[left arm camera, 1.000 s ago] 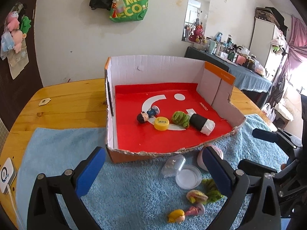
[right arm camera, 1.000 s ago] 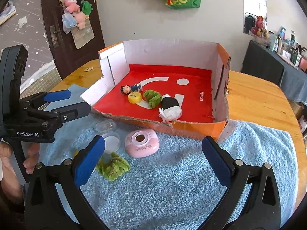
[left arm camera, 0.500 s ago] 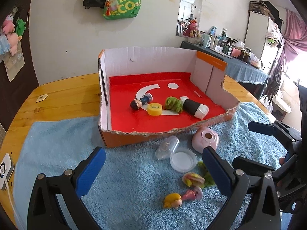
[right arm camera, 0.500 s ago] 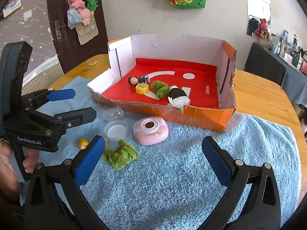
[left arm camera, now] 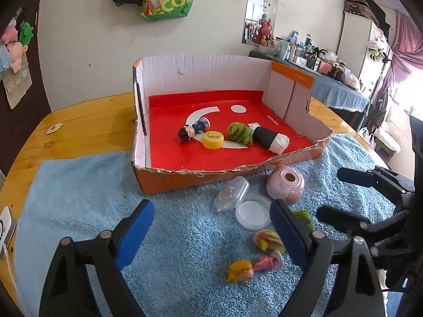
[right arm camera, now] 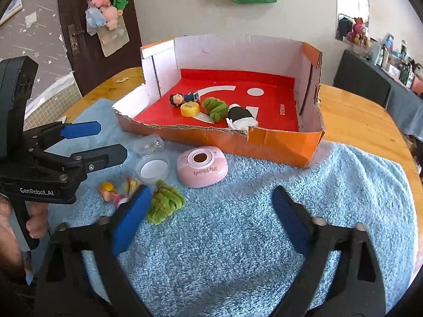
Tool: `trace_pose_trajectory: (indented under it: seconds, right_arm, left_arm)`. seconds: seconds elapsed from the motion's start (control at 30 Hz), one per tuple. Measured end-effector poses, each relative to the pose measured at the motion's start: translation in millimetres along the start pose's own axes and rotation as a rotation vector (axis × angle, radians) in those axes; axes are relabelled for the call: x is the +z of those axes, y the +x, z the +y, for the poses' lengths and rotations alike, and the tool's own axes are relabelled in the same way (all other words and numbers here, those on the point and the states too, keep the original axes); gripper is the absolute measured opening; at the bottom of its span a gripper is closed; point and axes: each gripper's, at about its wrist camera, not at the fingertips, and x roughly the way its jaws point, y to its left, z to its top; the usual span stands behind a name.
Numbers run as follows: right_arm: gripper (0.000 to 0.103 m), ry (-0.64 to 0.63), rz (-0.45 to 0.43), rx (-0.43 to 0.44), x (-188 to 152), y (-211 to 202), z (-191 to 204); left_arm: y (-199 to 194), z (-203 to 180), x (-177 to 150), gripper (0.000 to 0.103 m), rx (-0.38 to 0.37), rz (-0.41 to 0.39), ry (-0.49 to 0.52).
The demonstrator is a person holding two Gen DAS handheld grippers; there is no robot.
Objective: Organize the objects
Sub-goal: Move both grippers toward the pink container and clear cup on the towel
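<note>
An orange cardboard box [left arm camera: 206,76] with a red floor holds a small doll [left arm camera: 189,132], a yellow cap [left arm camera: 213,139], a green fuzzy toy [left arm camera: 239,132] and a black-and-white roll [left arm camera: 269,137]. In front of it, on the towel, lie a pink gadget [right arm camera: 202,166], a clear pot with its lid [right arm camera: 156,166], another green fuzzy toy [right arm camera: 165,203] and a yellow-haired doll [left arm camera: 243,270]. My left gripper [left arm camera: 208,227] hovers over bare towel, jaws closing, nothing between them. My right gripper [right arm camera: 211,211] is closing too, its left finger beside the green toy and its jaws empty.
A blue towel [left arm camera: 79,185] covers the near part of the round wooden table [left arm camera: 79,124]. A white device [left arm camera: 5,227] sits at the table's left edge. A hand [right arm camera: 34,219] holds the left gripper's handle.
Both grippers' blue fingers have come closer together. The box and loose toys have shifted only slightly in each view.
</note>
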Motion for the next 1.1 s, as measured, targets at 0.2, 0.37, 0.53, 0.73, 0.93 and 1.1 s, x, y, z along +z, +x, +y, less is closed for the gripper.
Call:
trace_pose_trajectory:
  seconds: [0.2,0.37,0.53,0.73,0.93,1.1]
  right_arm:
    - [0.072,-0.032,0.028,0.003,4,11,4]
    - [0.066,-0.035,0.047,0.007,10,20,3]
    - [0.066,-0.046,0.060,-0.004,15,25,2]
    - [0.066,-0.078,0.086,-0.009,17,34,5]
    - [0.065,-0.072,0.089,-0.007,21,39,4]
    - [0.065,-0.075,0.093,-0.004,23,41,4]
  left_arm:
    - [9,3,2,0.070,-0.021,0.023,-0.010]
    - [17,5,4,0.059,-0.042,0.039,-0.012]
    - [24,3,4,0.050,-0.063,0.053,-0.003]
    - [27,-2,6,0.050,-0.059,0.049,0.027]
    - [30,-2,9,0.044,-0.056,0.061,0.045]
    - [32,-4,9,0.044,-0.061,0.061,0.050]
